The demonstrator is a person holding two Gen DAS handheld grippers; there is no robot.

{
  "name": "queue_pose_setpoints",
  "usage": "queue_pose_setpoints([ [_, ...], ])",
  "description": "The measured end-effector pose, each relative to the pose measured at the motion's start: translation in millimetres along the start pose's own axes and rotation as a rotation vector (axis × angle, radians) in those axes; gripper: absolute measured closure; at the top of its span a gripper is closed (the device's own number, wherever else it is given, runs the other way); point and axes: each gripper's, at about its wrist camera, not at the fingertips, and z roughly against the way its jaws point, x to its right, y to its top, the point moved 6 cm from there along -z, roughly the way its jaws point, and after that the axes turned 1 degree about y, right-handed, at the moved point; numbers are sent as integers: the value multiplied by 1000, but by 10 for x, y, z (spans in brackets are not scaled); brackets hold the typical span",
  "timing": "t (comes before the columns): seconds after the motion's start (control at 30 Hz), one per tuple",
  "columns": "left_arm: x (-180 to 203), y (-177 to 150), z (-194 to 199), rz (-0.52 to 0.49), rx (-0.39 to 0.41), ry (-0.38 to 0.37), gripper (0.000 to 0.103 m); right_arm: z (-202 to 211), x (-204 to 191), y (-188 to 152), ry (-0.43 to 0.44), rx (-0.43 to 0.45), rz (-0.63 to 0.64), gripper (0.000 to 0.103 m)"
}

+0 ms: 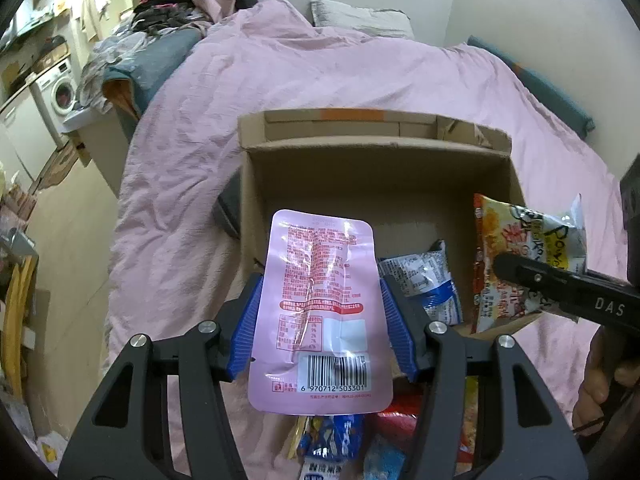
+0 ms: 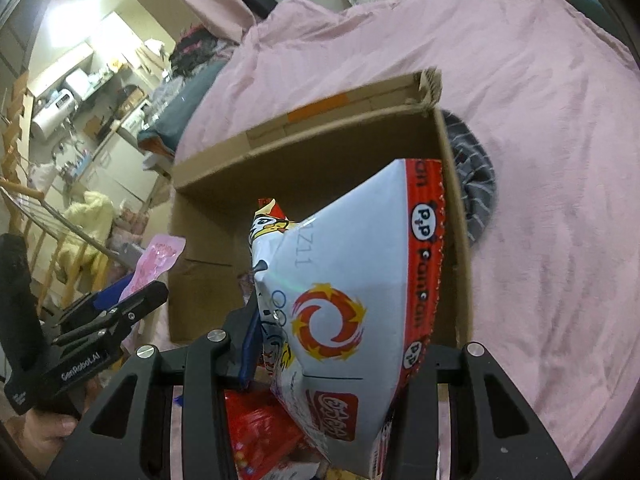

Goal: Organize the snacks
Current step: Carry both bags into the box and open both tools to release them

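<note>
While both hands hold grippers over cardboard box [image 1: 372,184] on pink bedcover [image 1: 360,76], left gripper [image 1: 320,320] clamps pink pouch [image 1: 320,308] between blue pads [image 1: 244,328], barcode side up, above near edge of box. Right gripper [image 2: 324,344] grips white-and-red snack bag [image 2: 352,280], bag tilted over box opening. Blue-and-white packet [image 1: 424,280] lies inside box. More snacks [image 1: 352,440] lie on cover in front of box. Grey striped cloth [image 2: 476,184] beside box.

One cardboard box [image 1: 372,168], two held snack packets, the pink packet [image 1: 320,312] and the white bag [image 2: 352,304], and one blue-and-white packet [image 1: 428,284] inside are counted.
</note>
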Motion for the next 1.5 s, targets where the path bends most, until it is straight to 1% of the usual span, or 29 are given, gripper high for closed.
queue_pose_setpoints([
  [0.07,22,-18,-95,-16,0,8,49,-68,24,-31,-5,-14,-6,60],
  [0.23,30,-12,-228,-8,-14,4,49,-160,-3,-95,-24,-42,29,60],
  [0.3,9,-26,-275,10,-28,7,49,-170,-10,-105,-20,-46,36,60],
  [0.43,-3,-74,-367,51,-72,-16,49,-216,-39,-103,-16,-62,35,58],
  [0.6,24,-87,-387,48,-75,-16,49,-224,-48,-92,-23,-63,38,57],
  [1.0,19,-66,-327,54,-53,-20,49,-163,-54,-46,-41,-31,66,57],
  [1.17,12,-58,-297,61,-40,-19,49,-35,-60,1,-74,25,94,56],
  [1.3,1,-53,-278,64,-31,-18,49,91,-49,73,-92,90,101,47],
  [1.37,1,-50,-275,68,-30,-22,49,189,-30,123,-107,140,98,40],
  [1.43,-9,-41,-267,71,-30,-23,49,244,-22,163,-115,171,90,21],
  [1.5,-23,-33,-256,73,-27,-20,49,301,2,191,-130,200,83,10],
])
